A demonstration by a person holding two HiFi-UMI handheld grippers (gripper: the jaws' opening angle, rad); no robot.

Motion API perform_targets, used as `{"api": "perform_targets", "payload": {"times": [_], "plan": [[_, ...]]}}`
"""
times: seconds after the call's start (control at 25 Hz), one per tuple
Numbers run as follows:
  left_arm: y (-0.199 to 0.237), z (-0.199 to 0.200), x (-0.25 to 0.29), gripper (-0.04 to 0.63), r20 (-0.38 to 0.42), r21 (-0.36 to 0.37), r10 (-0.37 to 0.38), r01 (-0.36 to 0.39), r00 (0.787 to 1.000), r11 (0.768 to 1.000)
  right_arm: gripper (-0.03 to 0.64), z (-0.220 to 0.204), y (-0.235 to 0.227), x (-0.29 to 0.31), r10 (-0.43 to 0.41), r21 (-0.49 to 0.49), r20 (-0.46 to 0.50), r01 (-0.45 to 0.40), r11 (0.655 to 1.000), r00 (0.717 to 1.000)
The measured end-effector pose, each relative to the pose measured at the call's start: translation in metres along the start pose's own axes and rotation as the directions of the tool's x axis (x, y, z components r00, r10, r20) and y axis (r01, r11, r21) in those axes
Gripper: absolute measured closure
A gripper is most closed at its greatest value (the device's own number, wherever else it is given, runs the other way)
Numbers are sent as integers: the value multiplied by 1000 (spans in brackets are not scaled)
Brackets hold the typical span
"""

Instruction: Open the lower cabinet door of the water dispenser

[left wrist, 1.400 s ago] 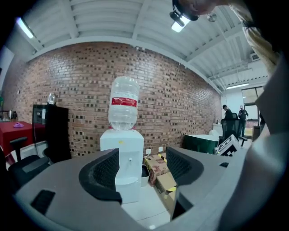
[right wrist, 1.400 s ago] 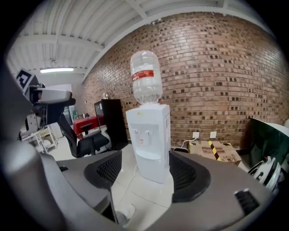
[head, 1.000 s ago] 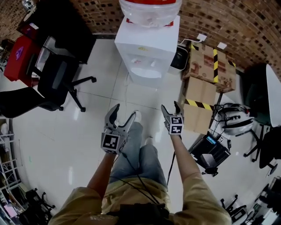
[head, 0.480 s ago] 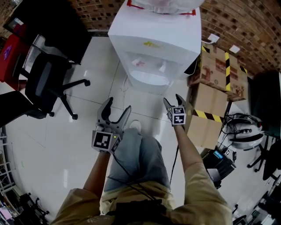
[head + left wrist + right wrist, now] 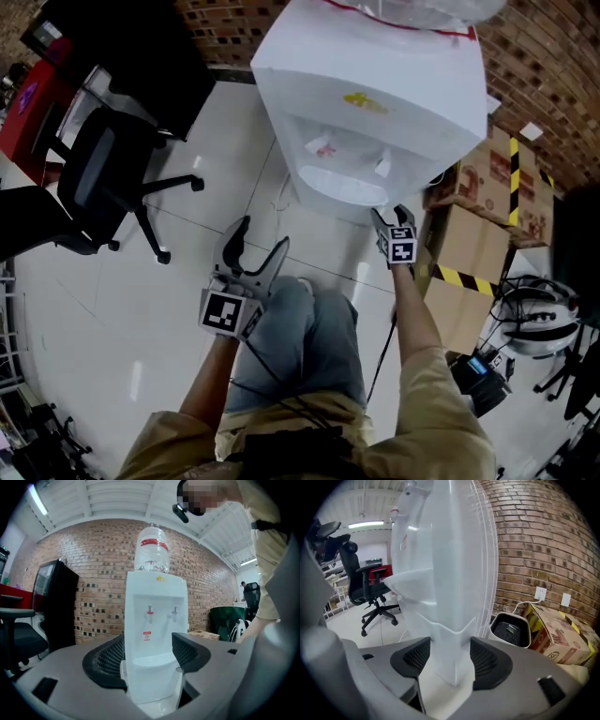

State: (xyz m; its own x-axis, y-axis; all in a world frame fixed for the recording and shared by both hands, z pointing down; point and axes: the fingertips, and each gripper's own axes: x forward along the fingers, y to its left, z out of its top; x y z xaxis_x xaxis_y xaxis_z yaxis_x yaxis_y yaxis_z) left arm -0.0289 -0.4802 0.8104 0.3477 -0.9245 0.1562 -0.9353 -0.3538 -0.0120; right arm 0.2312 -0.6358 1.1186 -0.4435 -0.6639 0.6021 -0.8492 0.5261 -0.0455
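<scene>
The white water dispenser (image 5: 375, 94) stands against the brick wall with a bottle on top. In the left gripper view its taps and lower cabinet door (image 5: 152, 681) face me between the jaws. My left gripper (image 5: 253, 248) hangs open over the floor, short of the dispenser's front, nothing between its fingers. My right gripper (image 5: 394, 220) is at the dispenser's lower right front corner. In the right gripper view that corner edge (image 5: 445, 620) stands between the jaws of the right gripper (image 5: 449, 660), which are closing, and the pads are not seen pressing on it.
A black office chair (image 5: 103, 178) stands on the tiled floor to the left. Cardboard boxes with striped tape (image 5: 487, 187) sit right of the dispenser, and a black bin (image 5: 511, 630) stands by the wall behind it. The person's legs (image 5: 300, 347) are below the grippers.
Both grippers have sunk and moved toward the dispenser, which now looms larger. The right gripper has come up to its right front corner with narrower jaws.
</scene>
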Motion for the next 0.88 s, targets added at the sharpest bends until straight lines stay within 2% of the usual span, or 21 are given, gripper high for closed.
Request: {"api": "perform_targets", "payload": {"times": [0.04, 0.12, 0.32, 0.36, 0.48, 0.68, 0.8, 0.88], "plan": [[3, -1, 0, 285, 1, -4, 3, -3, 1000, 1000, 328, 0, 0, 0, 2, -4, 5, -2, 1000, 1000], [7, -3, 0, 285, -4, -8, 4, -4, 1000, 1000, 375, -2, 1, 0, 4, 6, 6, -4, 1000, 1000], [3, 2, -9, 285, -18, -19, -6, 6, 1000, 1000, 412, -9, 26, -26, 16, 11, -52, -16, 1000, 999], [2, 4, -13, 285, -21, -18, -7, 7, 1000, 1000, 451, -16, 35, -35, 30, 5, -64, -30, 1000, 998], [0, 13, -26, 285, -42, -20, -6, 5, 999, 1000, 479, -38, 74, -62, 109, 6, -102, -109, 994, 989], [-8, 50, -53, 285, -88, -107, 14, -24, 996, 994, 479, -59, 170, -90, 261, 62, -176, -253, 965, 949], [-11, 59, -74, 285, -117, -116, 17, -31, 993, 993, 477, -68, 231, -94, 339, 92, -233, -327, 941, 911], [-13, 67, -91, 285, -135, -121, 23, -40, 991, 992, 459, -69, 258, -95, 369, 160, -263, -337, 928, 891]]}}
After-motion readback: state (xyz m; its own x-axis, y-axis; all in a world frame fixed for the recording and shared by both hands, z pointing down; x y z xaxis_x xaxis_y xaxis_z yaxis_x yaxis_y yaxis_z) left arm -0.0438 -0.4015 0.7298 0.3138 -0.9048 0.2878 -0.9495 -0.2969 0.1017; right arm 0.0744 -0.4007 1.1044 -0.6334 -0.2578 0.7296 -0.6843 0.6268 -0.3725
